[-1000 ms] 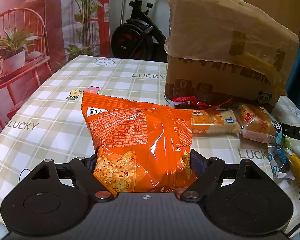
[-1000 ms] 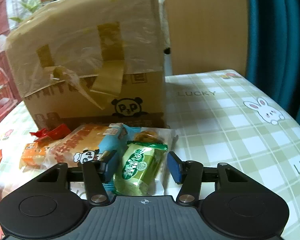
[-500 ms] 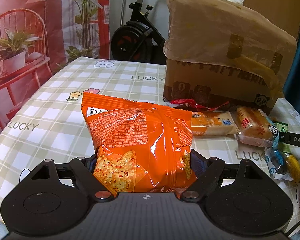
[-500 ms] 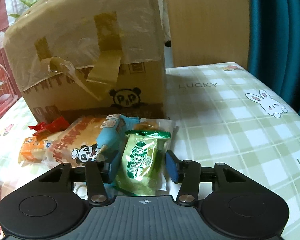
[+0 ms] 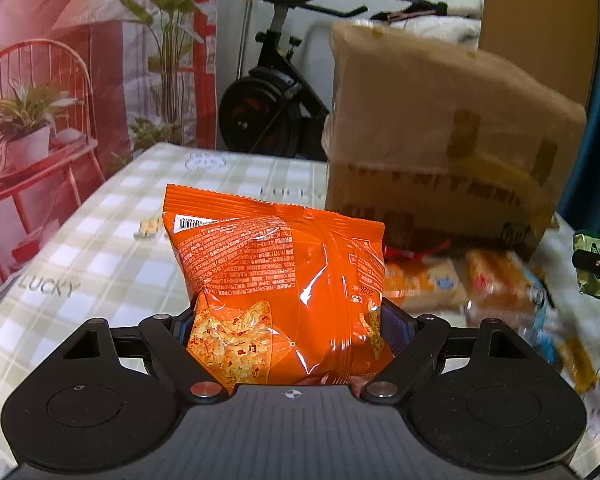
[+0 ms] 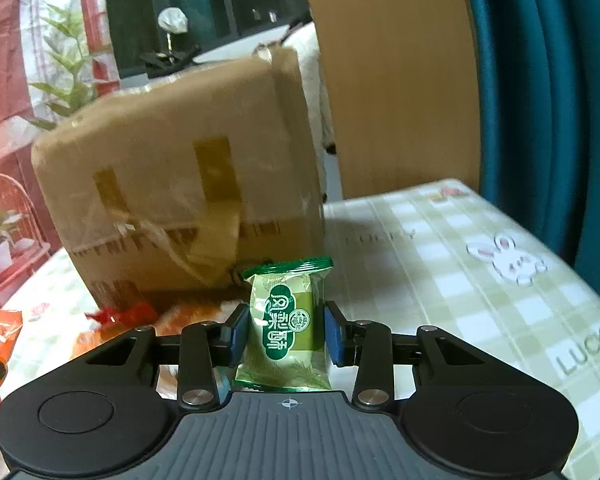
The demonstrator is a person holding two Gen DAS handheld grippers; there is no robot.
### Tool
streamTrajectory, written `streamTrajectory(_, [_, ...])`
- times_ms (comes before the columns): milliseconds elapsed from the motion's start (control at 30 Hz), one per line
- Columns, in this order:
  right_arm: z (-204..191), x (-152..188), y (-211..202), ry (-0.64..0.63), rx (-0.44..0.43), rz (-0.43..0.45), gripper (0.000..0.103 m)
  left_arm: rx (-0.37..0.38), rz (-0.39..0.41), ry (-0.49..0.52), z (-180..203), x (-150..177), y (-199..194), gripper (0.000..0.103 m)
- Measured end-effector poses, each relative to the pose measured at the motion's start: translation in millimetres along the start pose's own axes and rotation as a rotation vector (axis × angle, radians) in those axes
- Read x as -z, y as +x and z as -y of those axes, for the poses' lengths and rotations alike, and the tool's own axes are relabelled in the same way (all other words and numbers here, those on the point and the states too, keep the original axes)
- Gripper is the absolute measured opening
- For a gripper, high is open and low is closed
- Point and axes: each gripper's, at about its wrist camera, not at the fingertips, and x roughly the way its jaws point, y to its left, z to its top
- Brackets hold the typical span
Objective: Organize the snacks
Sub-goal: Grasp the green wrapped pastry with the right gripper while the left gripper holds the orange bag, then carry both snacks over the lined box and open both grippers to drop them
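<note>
My left gripper is shut on an orange chip bag and holds it upright above the checked tablecloth. My right gripper is shut on a small green snack packet, lifted off the table; that packet also shows at the right edge of the left wrist view. A taped cardboard box stands behind, also seen in the right wrist view. Several wrapped pastries lie blurred in front of the box.
A red wrapper lies at the box's foot. An exercise bike, a red chair with a plant and a teal curtain stand beyond the table. The tablecloth stretches to the right of the box.
Both grippers have risen. The right one closed on the green packet and lifted it from the pile. The left one lifted the chip bag higher.
</note>
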Motion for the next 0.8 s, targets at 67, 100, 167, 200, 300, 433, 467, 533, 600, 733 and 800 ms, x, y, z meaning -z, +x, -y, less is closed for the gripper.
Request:
streamTrajectory(67, [-4, -11, -3, -0.018, -0.014, 0.025, 0.036, 0.011, 0.025, -0.010, -2, -9, -3, 0.086])
streamTrajectory(100, [-6, -17, -5, -0.034, -0.024, 0.038, 0.036, 0.014, 0.038, -0.013, -2, -13, -4, 0.086])
streamTrajectory(167, [-9, -29, -10, -0.063, -0.039, 0.066, 0.036, 0.014, 0.064, -0.007, -2, -23, -7, 0.086])
streamTrajectory(200, [-10, -36, -12, -0.077, -0.047, 0.080, 0.036, 0.011, 0.078, -0.003, -1, -27, -9, 0.086])
streamTrajectory(300, [-13, -56, -17, -0.106, -0.076, 0.114, 0.036, 0.015, 0.121, 0.003, 1, -42, -14, 0.086])
streamTrajectory(433, [-16, -82, -23, -0.130, -0.113, 0.151, 0.036, 0.026, 0.182, 0.014, 7, -65, -21, 0.086])
streamTrajectory(467, [-16, -89, -24, -0.133, -0.125, 0.159, 0.036, 0.028, 0.198, 0.019, 8, -72, -23, 0.086])
streamTrajectory(533, [-17, -102, -28, -0.144, -0.144, 0.174, 0.036, 0.034, 0.227, 0.028, 12, -84, -25, 0.086])
streamTrajectory(600, [-21, -115, -32, -0.166, -0.160, 0.191, 0.036, 0.044, 0.256, 0.036, 17, -99, -29, 0.086])
streamTrajectory(733, [-24, -142, -35, -0.188, -0.199, 0.211, 0.036, 0.054, 0.307, 0.070, 28, -124, -33, 0.086])
streamTrajectory(800, [-26, -153, -35, -0.204, -0.210, 0.221, 0.036, 0.053, 0.322, 0.085, 34, -137, -35, 0.086])
